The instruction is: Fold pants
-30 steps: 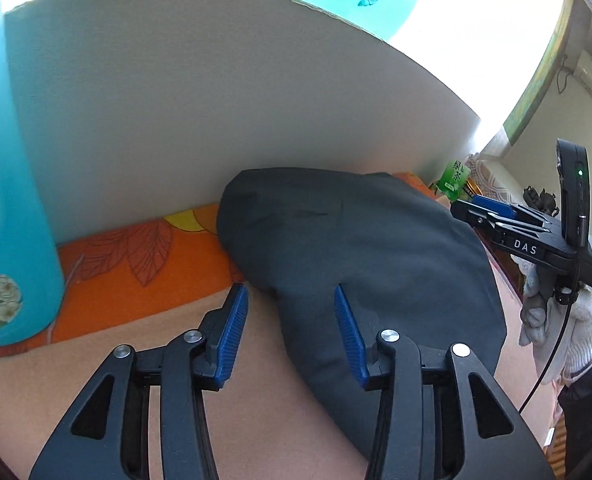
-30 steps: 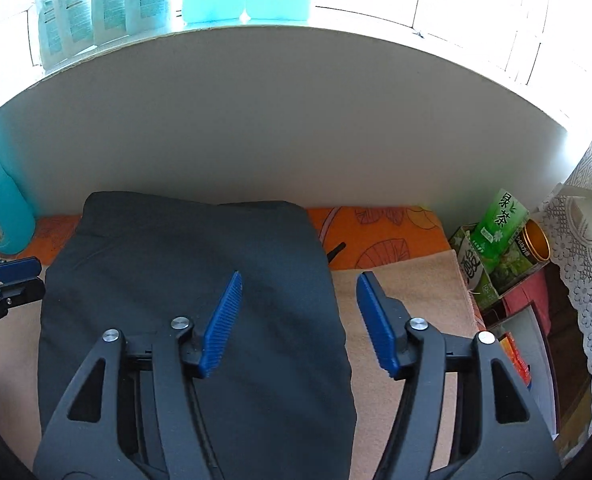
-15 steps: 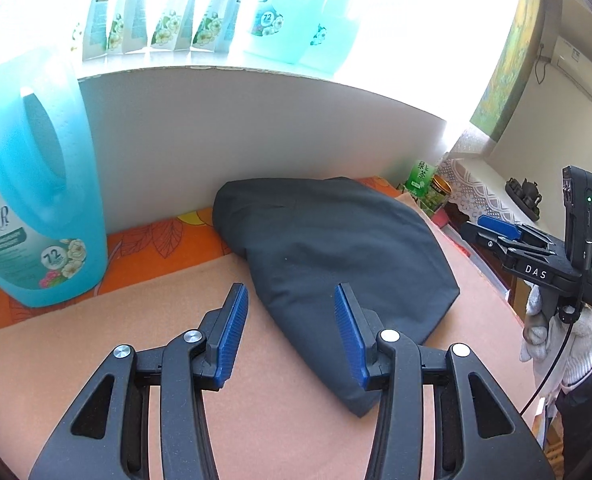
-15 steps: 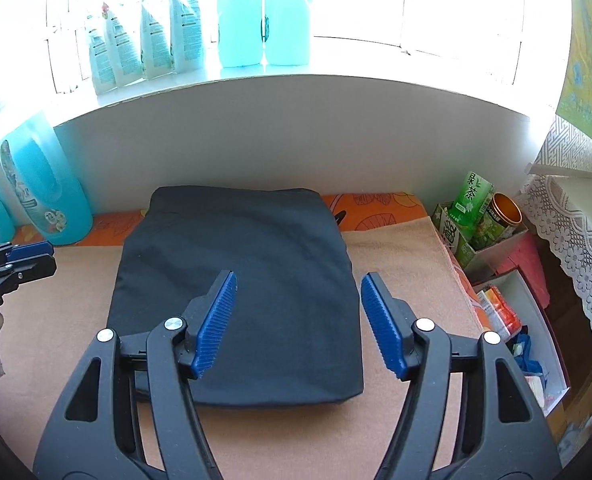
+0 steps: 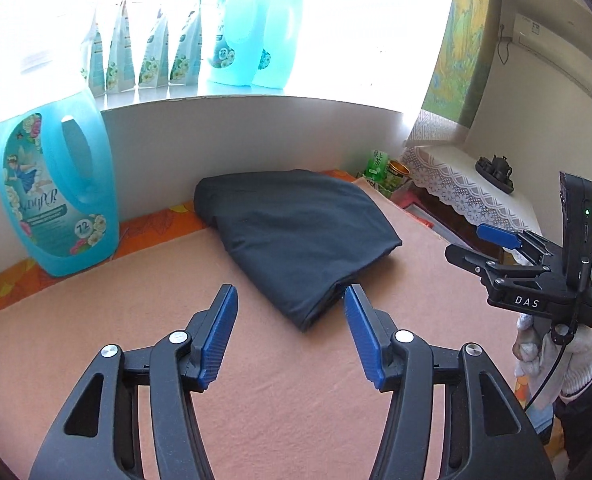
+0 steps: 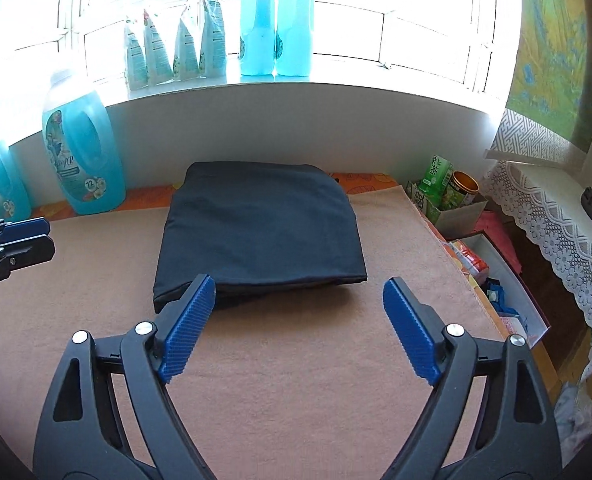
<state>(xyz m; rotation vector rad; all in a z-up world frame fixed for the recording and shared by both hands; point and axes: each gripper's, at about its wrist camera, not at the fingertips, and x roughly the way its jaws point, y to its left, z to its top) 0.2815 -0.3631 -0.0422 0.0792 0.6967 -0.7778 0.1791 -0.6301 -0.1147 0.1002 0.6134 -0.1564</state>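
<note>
Right wrist view: the right hand-held gripper (image 6: 298,320) has just been spreading its blue pads (image 6: 186,328) wide, with nothing between them, above the tan-covered bench (image 6: 296,400). The left hand-held gripper (image 5: 291,334) (seen in its own view) has also just been opening and is empty. Just beyond both lie the dark pants (image 6: 262,236), folded into a flat rectangle at the bench's far side. Behind, blue detergent bottles (image 6: 82,160) stand against the wall.

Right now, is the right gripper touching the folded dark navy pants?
Apart. Right wrist view: right gripper open, bare mat between fingertips and folded dark navy pants.
</note>
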